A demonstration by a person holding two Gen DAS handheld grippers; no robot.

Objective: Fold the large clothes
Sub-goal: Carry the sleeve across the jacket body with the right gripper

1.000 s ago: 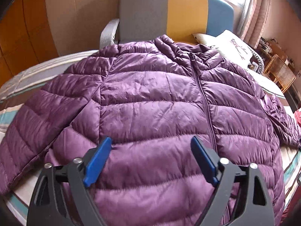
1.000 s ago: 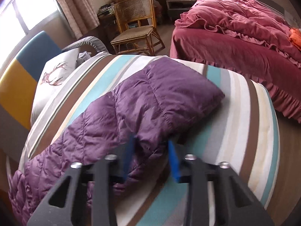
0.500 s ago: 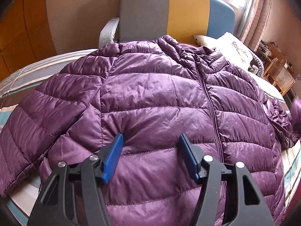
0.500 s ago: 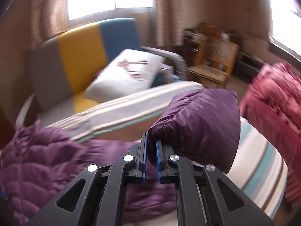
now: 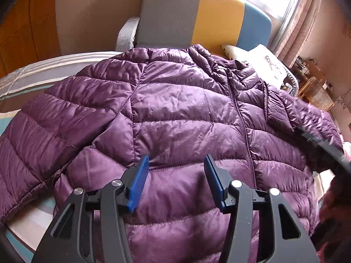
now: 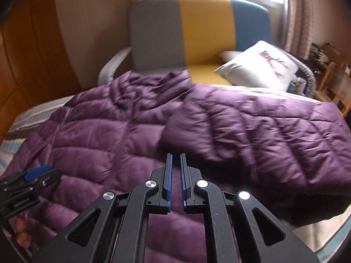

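Sleeve [image 6: 252,135] now across the jacket [image 5: 179,114], in clenched right jaws; left jaws closing, ungripped; pillow [image 6: 258,68] behind.

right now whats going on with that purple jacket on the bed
A person with a handheld gripper in each hand is folding a purple puffer jacket laid front-up on a striped bed. The right gripper is shut on the cuff of one sleeve, which lies across the jacket's body. The left gripper hovers over the lower front, its jaws closing with nothing pinched between them.
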